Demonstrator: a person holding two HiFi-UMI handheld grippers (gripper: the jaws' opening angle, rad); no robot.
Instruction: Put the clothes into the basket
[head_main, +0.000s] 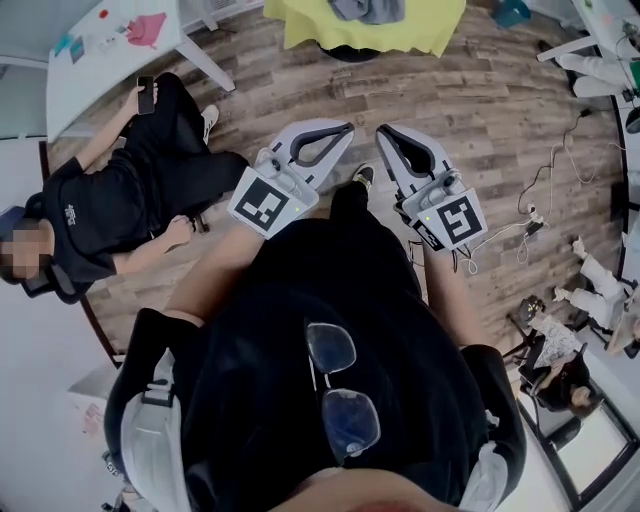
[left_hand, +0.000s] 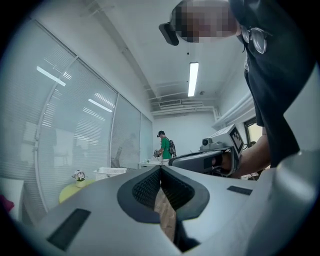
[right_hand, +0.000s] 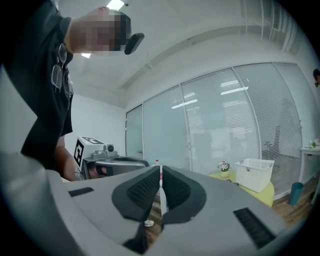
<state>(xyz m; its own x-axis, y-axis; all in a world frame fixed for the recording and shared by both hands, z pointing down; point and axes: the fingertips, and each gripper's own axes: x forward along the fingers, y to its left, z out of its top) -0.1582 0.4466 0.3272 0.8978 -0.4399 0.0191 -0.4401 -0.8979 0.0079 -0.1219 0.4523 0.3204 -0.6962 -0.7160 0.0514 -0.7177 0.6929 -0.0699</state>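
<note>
A seated person (head_main: 110, 200) in black takes up the left of the wood-plank floor (head_main: 480, 110), below a white table (head_main: 100, 70). The left hand-held gripper (head_main: 345, 130) and the right hand-held gripper (head_main: 383, 132) hang over the floor, each with its jaws pressed together on nothing. Ahead, grey clothes (head_main: 365, 10) lie on the yellow-green worktop (head_main: 420, 30), cut off by the top edge. The white basket (right_hand: 254, 174) stands there too. Cables (head_main: 545, 200) trail at the right, with bare planks between.
</note>
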